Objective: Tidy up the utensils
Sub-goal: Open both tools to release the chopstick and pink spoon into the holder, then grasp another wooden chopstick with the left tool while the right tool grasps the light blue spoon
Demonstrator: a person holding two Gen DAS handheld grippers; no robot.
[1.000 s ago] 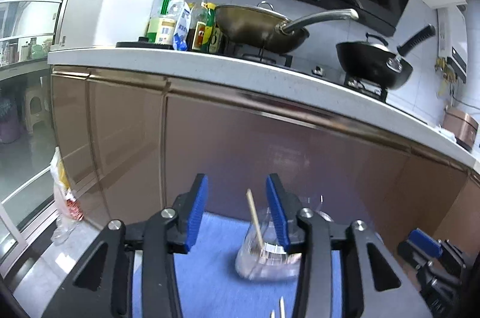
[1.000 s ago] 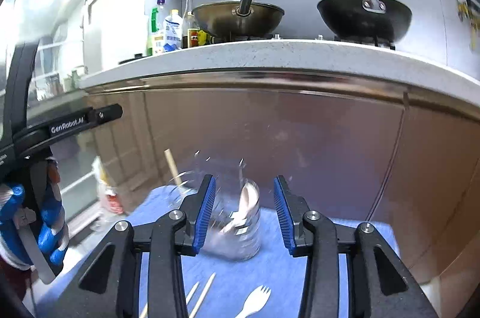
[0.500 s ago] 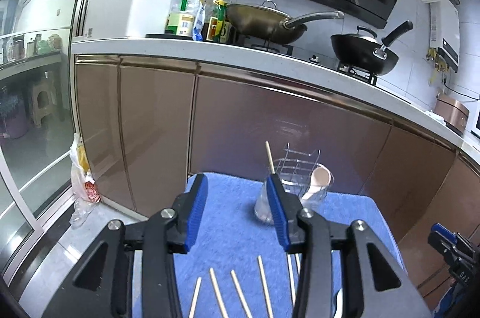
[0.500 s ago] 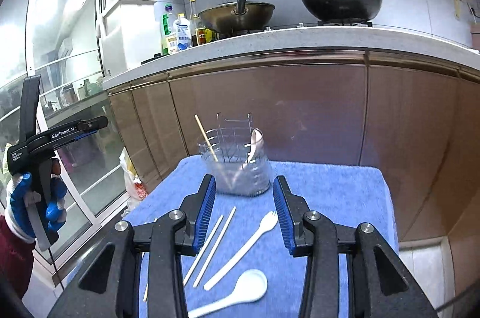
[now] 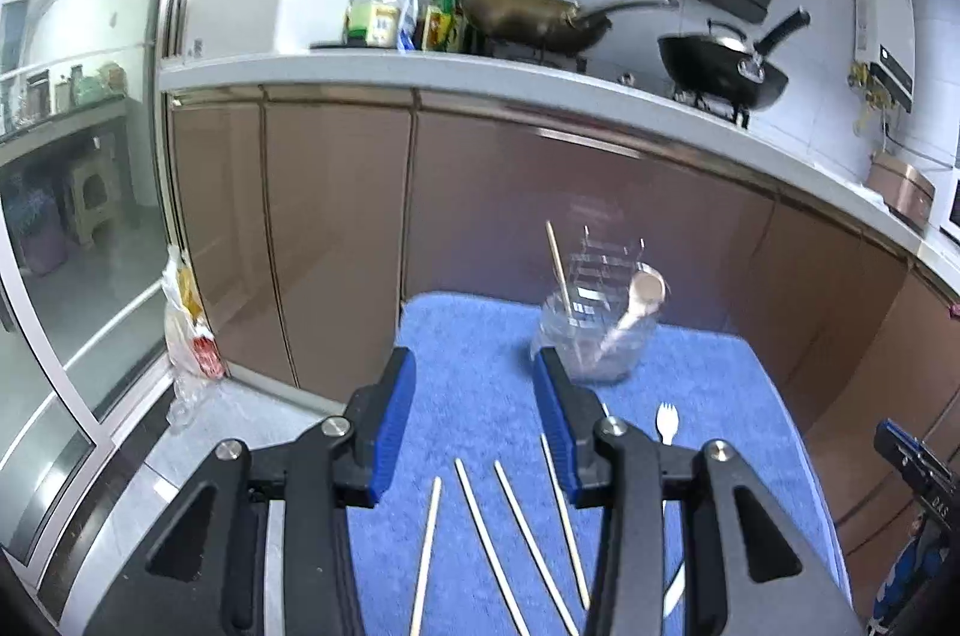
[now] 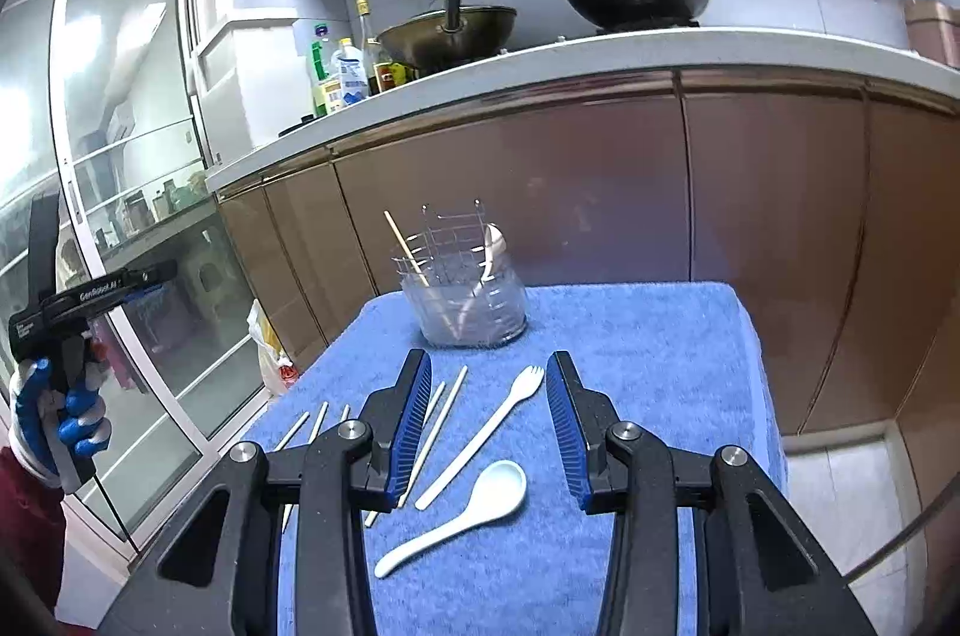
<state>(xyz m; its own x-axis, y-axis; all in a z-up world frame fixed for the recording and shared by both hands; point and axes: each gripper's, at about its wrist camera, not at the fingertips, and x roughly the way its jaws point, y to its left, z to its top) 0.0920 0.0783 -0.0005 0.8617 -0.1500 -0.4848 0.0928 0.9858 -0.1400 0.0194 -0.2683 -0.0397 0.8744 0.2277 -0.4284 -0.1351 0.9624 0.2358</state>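
Note:
A clear utensil holder (image 5: 594, 336) (image 6: 465, 300) with a wire insert stands at the far end of a blue towel (image 5: 480, 396) (image 6: 630, 336). It holds one chopstick (image 6: 408, 249) and a pale spoon (image 5: 636, 303). Several chopsticks (image 5: 504, 522) (image 6: 441, 420), a white fork (image 6: 486, 435) (image 5: 665, 423) and a white spoon (image 6: 462, 510) lie flat on the towel. My left gripper (image 5: 474, 414) is open and empty above the chopsticks. My right gripper (image 6: 489, 414) is open and empty above the fork and spoon.
Brown cabinet fronts (image 6: 600, 192) under a white counter stand just behind the towel. Woks (image 5: 528, 15) and bottles (image 5: 384, 6) sit on the counter. A glass sliding door (image 6: 120, 156) and a plastic bag (image 5: 189, 330) on the floor are at the left.
Both grippers have pulled back and up from the holder. The loose chopsticks, fork and spoon on the towel have come into view. Both stay open.

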